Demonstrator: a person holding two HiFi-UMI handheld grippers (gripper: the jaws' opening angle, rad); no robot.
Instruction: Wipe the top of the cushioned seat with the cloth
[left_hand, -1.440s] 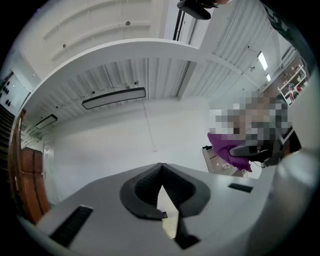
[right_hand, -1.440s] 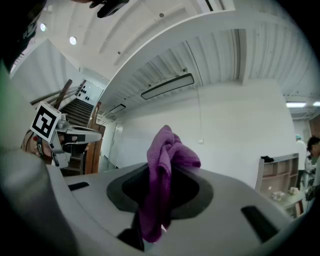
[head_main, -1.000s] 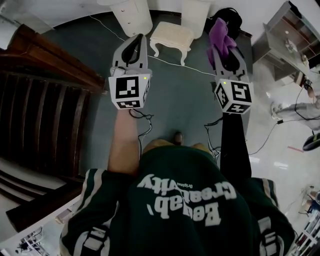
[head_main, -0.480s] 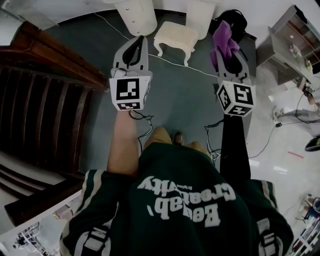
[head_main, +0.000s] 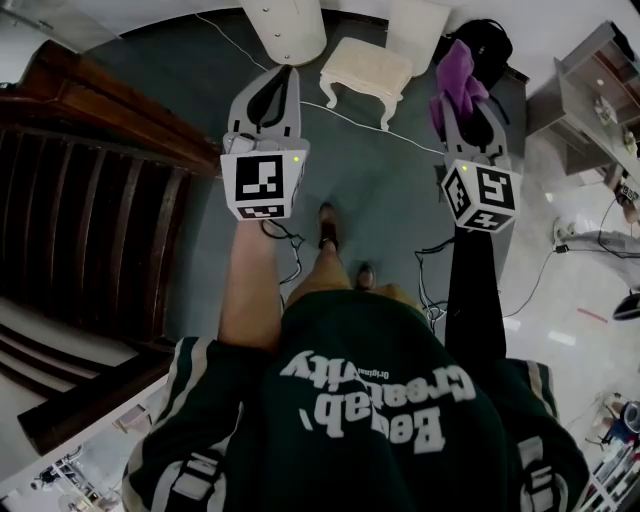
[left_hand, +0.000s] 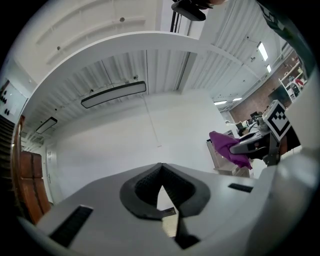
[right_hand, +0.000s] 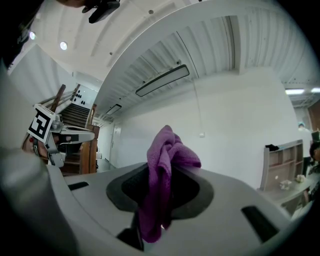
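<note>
The right gripper (head_main: 463, 102) is clamped on the purple cloth (head_main: 460, 72), which bunches above its jaws, right of the cream seat (head_main: 367, 68) and not touching it. The left gripper (head_main: 279, 82), jaws together and empty, hangs left of the seat.

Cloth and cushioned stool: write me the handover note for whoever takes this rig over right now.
Left gripper: jaws together, nothing between them.
Right gripper: shut on the purple cloth, held up in the air.
Stool: on the floor ahead, beyond both grippers; the cloth is not touching it.
Done: cloth is in the gripper.
Left: step up to the stool, lower the cloth onto the seat top and wipe it.
</note>
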